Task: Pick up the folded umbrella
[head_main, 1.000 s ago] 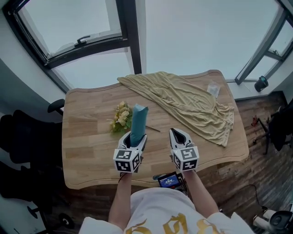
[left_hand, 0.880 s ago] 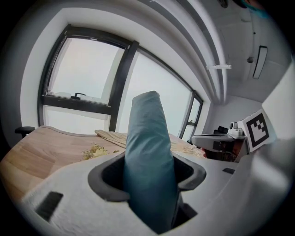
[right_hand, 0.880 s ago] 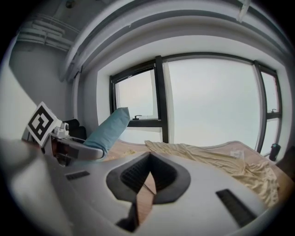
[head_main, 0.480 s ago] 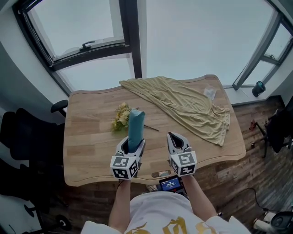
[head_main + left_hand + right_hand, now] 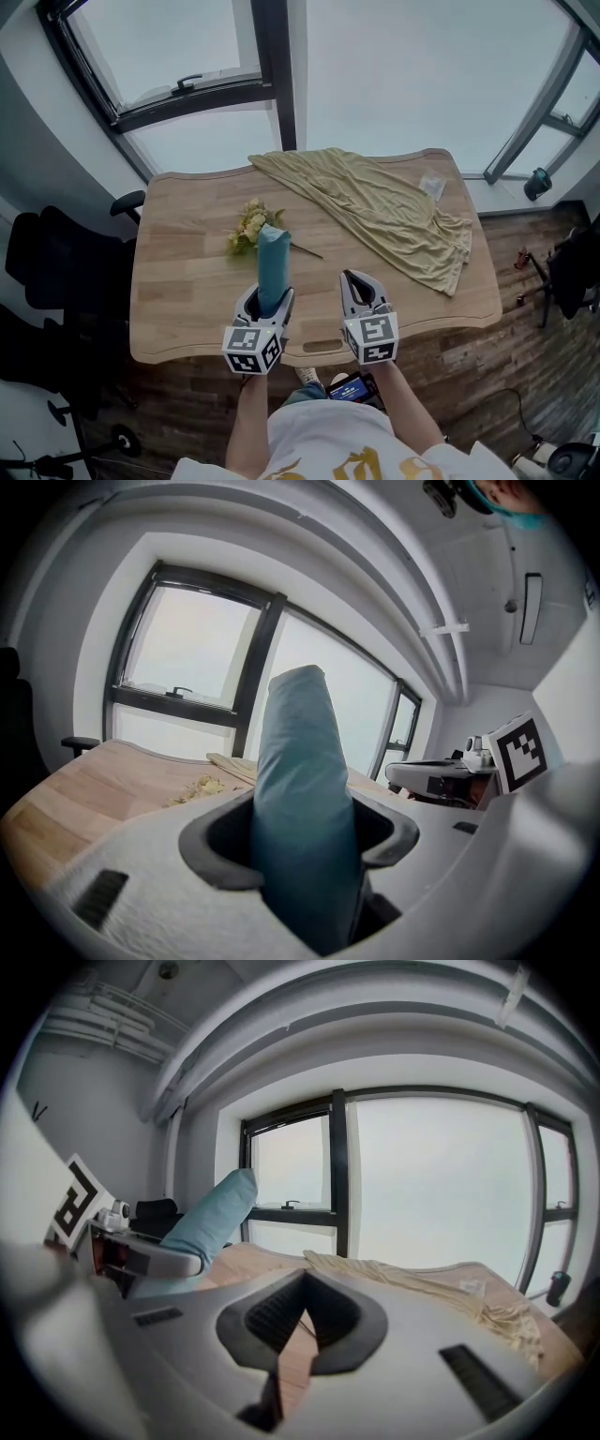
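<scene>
The folded umbrella (image 5: 272,267) is a teal sleeve that stands upright, held off the wooden table (image 5: 187,281). My left gripper (image 5: 265,298) is shut on its lower end, over the table's front edge. In the left gripper view the umbrella (image 5: 300,789) fills the gap between the jaws of the left gripper (image 5: 300,841) and rises past them. My right gripper (image 5: 359,281) hangs beside it on the right, shut, with nothing in it. In the right gripper view the right gripper (image 5: 305,1283) has its jaws meeting at the tip, and the umbrella (image 5: 208,1218) leans in at the left.
A tan cloth (image 5: 384,211) sprawls over the table's back right. A small bunch of yellow flowers (image 5: 248,225) lies behind the umbrella. A clear plastic piece (image 5: 432,184) sits near the far right corner. A black chair (image 5: 56,272) stands left of the table, with windows behind.
Both grippers have drawn back toward the table's front edge, the left one still holding the umbrella upright. The flowers and cloth have stayed in place.
</scene>
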`<state>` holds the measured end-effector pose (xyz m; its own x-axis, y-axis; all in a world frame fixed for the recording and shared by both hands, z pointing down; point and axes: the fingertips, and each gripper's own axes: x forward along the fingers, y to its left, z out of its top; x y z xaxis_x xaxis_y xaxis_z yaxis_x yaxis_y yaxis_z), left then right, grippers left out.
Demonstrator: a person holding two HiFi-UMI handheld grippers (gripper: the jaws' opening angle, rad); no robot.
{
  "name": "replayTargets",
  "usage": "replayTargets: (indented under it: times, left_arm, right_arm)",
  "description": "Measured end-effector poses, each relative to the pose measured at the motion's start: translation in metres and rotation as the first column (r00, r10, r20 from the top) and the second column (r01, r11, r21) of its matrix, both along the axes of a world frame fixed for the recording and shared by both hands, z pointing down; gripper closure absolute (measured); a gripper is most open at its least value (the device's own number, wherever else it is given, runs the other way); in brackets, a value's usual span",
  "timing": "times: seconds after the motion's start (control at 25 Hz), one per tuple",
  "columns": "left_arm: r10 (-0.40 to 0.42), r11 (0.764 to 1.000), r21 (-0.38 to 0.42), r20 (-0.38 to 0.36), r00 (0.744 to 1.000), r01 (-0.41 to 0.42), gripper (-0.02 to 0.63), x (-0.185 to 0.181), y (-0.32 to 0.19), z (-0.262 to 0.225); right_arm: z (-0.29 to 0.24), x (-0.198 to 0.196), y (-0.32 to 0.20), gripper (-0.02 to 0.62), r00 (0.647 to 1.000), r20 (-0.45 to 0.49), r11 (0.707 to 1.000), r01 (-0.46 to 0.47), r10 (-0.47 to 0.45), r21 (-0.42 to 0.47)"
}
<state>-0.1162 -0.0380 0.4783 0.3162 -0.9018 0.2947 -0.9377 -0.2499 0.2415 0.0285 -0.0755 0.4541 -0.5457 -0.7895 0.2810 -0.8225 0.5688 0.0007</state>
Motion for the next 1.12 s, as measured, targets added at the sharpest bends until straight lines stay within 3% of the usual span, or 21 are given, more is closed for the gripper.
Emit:
replayTargets:
  times: [0.48, 1.12]
  left_arm:
    - [-0.026, 0.999, 0.047, 0.008, 1.0, 0.026, 0.336, 0.028, 0.033, -0.028]
    - [-0.062, 0.996, 0.064, 0.029, 0.998, 0.06, 0.336, 0.028, 0.047, -0.036]
  right_arm:
    - [-0.028, 0.013, 0.038, 0.584, 0.998, 0.041, 0.998, 0.054, -0.055, 0.043]
    - [-0.028, 0.029, 0.054, 0.584, 0.998, 0.036, 0.998, 0.052, -0.053, 0.04]
